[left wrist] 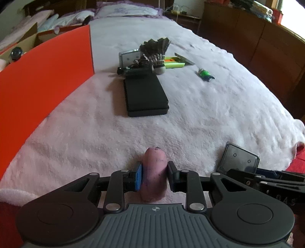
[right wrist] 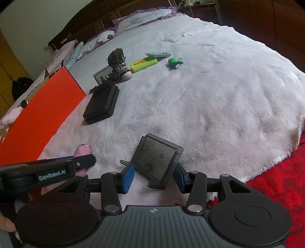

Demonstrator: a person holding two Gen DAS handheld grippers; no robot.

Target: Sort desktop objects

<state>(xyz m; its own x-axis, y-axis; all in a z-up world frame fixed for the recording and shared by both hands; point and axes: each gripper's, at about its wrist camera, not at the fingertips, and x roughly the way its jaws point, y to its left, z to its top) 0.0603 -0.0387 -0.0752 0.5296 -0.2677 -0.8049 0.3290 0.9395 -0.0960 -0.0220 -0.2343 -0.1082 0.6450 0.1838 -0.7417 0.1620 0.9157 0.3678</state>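
A pink eraser sits clamped in the left gripper, low over the fluffy white blanket. Just to its right, the right gripper grasps a dark plastic tray, tilted upward. Ahead lie a black case, a shuttlecock and, leftward, an orange box.

Fluffy white blanket, spread across the bed and bearing everything laid out on it. Red patterned cover, showing beyond the blanket's near right edge. Pillows in pale lilac print, at the far head end. Dark wooden headboard behind them. Dark wooden cabinet along the right side, with folded textiles stacked on top. Cardboard box, open, at far left. Small bedside table, possibly holding cables; too blurred to tell.
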